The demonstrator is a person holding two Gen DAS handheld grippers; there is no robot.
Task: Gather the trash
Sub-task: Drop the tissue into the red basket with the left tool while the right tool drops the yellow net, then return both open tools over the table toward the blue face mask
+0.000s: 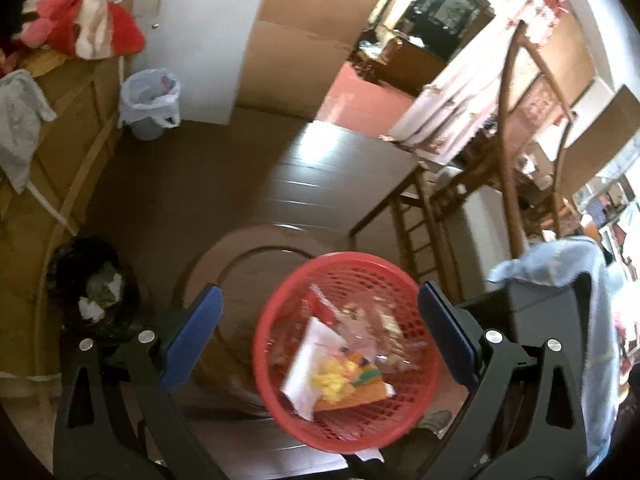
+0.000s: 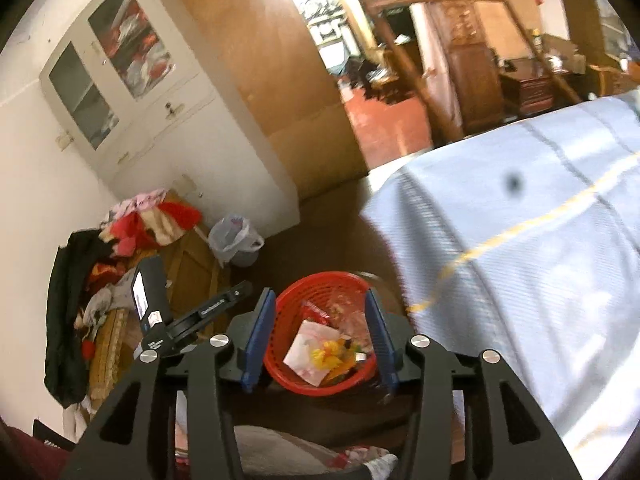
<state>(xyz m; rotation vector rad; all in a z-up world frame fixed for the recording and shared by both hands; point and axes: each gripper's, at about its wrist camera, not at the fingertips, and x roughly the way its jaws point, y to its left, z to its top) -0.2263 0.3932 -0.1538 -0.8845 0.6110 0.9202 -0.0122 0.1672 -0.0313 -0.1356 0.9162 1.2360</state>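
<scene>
The red mesh basket [image 1: 347,350] of wrappers sits straight ahead and below both empty grippers, the left gripper [image 1: 320,336] spread wide, the right gripper [image 2: 320,344] part-open and seemingly nearer.

Red basket [image 1: 348,350] near rim blurred; clear wrappers inside it too smeared to identify. Light blue cloth [image 2: 520,264] cut off by right edge, hiding what it covers. Black bin [image 1: 90,284] contents indistinct.
</scene>
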